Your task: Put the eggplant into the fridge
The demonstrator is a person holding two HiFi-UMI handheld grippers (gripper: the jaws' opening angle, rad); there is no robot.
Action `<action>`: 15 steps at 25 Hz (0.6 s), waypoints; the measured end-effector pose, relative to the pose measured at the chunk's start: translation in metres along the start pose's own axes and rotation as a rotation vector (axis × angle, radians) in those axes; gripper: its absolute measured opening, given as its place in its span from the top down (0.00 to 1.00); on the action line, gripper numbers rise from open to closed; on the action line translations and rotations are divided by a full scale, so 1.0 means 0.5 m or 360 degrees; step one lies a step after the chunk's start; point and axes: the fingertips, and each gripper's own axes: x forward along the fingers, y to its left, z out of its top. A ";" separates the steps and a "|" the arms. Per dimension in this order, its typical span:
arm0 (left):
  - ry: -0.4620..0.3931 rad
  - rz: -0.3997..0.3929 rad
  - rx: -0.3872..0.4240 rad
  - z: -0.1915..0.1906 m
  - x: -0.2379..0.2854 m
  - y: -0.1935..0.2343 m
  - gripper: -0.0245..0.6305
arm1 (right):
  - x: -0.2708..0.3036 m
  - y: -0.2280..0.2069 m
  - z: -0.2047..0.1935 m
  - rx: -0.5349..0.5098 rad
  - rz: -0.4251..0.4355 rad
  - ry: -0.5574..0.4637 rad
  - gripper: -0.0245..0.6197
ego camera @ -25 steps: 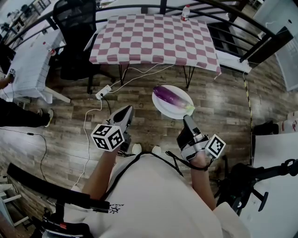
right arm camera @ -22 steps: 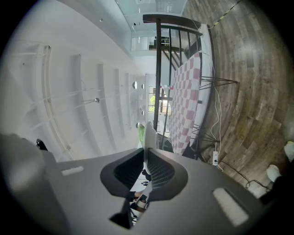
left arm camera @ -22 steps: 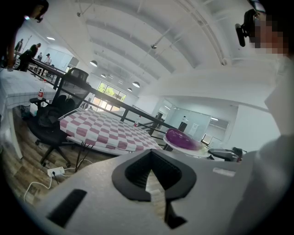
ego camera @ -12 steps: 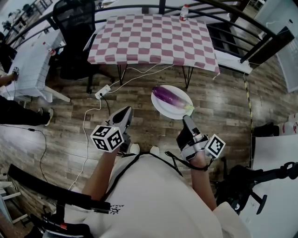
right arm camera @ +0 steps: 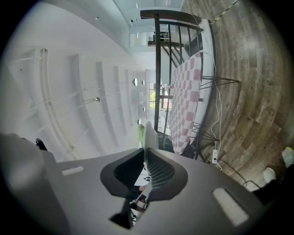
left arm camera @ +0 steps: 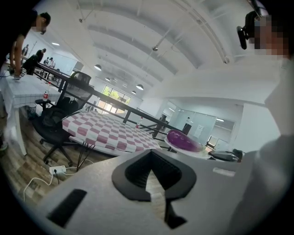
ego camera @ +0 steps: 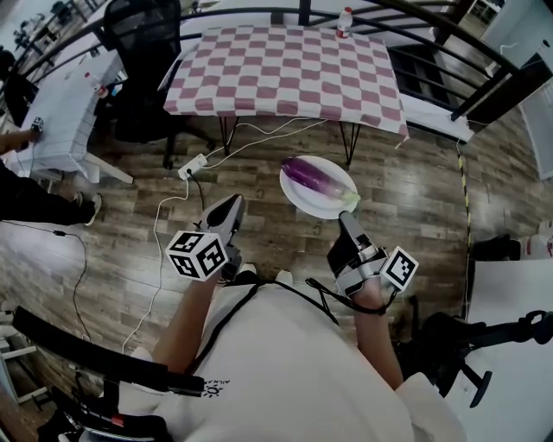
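Note:
A purple eggplant (ego camera: 311, 178) with a green stem lies on a white plate (ego camera: 302, 205), held out over the wooden floor. My right gripper (ego camera: 347, 221) is shut on the plate's near rim. In the right gripper view the plate (right arm camera: 149, 133) shows edge-on between the jaws of the right gripper (right arm camera: 146, 153). My left gripper (ego camera: 232, 207) hangs to the left of the plate, shut and empty. The left gripper view looks past the left gripper (left arm camera: 149, 156) and shows the eggplant (left arm camera: 183, 139) on the plate (left arm camera: 198, 151) at the right.
A table with a pink checkered cloth (ego camera: 285, 73) stands ahead, with a bottle (ego camera: 345, 24) at its far edge. A black office chair (ego camera: 143, 60) and a white table (ego camera: 52, 112) are at the left. A power strip (ego camera: 192, 169) and cables lie on the floor.
The plate with the eggplant stays in the right gripper. The floor and furniture have slid a little in the view as the person carries both grippers along.

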 end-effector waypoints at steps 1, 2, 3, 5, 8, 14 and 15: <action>-0.0001 0.0007 0.0007 -0.002 0.001 -0.004 0.96 | -0.004 0.000 0.005 0.0001 0.0002 0.0002 0.91; 0.0000 0.0016 0.0017 -0.004 0.002 -0.008 0.96 | -0.008 -0.001 0.009 0.0001 0.0003 0.0002 0.91; 0.0002 0.0026 0.0029 -0.006 0.003 -0.010 0.96 | -0.012 -0.002 0.014 0.0001 0.0003 0.0002 0.91; 0.0005 0.0041 0.0041 -0.006 0.005 -0.012 0.96 | -0.016 -0.002 0.021 0.0003 0.0002 0.0002 0.91; -0.0009 0.0045 0.0013 0.005 0.006 -0.012 0.96 | -0.017 -0.003 0.029 0.0004 -0.0003 0.0003 0.91; -0.0039 0.0046 -0.0014 0.021 0.016 -0.010 0.96 | -0.015 -0.003 0.038 0.0018 0.0009 -0.0003 0.91; -0.0037 0.0046 -0.0013 0.022 0.019 -0.009 0.96 | -0.013 -0.003 0.040 0.0016 0.0009 -0.0003 0.91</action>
